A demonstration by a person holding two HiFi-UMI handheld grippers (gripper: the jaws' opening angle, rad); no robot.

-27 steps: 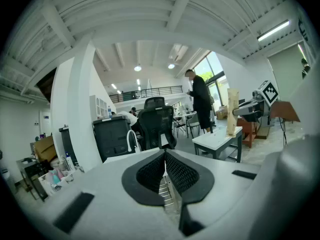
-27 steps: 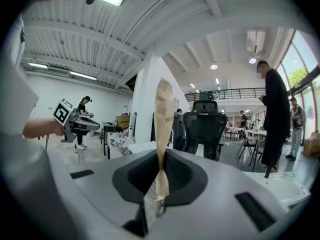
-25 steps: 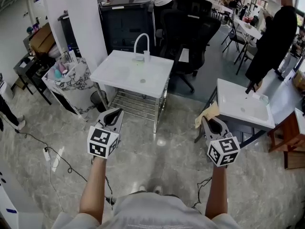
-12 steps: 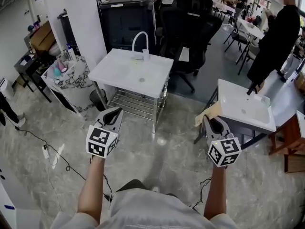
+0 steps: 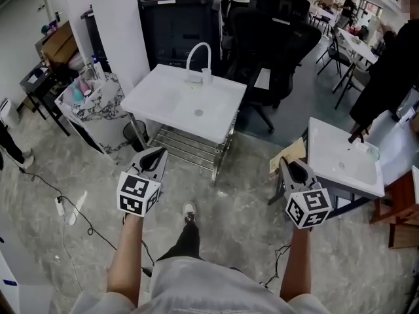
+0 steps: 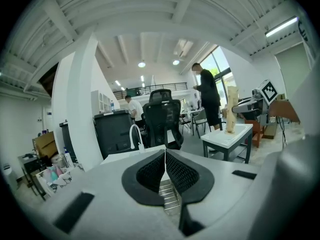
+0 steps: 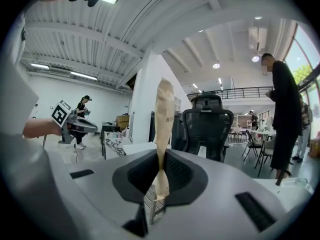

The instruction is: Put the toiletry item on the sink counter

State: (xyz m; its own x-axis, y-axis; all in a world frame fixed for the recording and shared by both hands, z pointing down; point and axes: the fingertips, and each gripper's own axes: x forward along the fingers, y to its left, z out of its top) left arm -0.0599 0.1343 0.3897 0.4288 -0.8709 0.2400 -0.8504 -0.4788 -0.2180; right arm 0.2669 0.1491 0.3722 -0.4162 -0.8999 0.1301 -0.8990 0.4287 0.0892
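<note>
The right tool (image 5: 289,167) is clamped on the lower end of a tan toiletry packet (image 7: 163,115). The packet stands upright between the pads, pinched thin and twisted where they grip it. In the head view it pokes out at the tool's upper left, in mid-air above the floor. The left tool (image 5: 156,154) has its jaws pressed together with nothing between them.

The white sink tabletop (image 5: 171,97) lies at upper centre. A curved faucet (image 5: 197,52) and a small cup (image 5: 205,76) stand along its far edge, and most of the surface is bare. A wire rack (image 5: 186,146) sits under its near edge. Open marble floor (image 5: 249,201) stretches from both tools to that edge, with only the person's shoe (image 5: 189,210) on it.

At the tabletop's left are a marbled cabinet (image 5: 98,113) and a bin (image 5: 134,136), and a black office chair (image 5: 278,38) stands behind it. A second white sink (image 5: 340,156) lies at right, its left edge close beside the right tool in the picture. A cable (image 5: 65,205) trails across the lower left floor.
</note>
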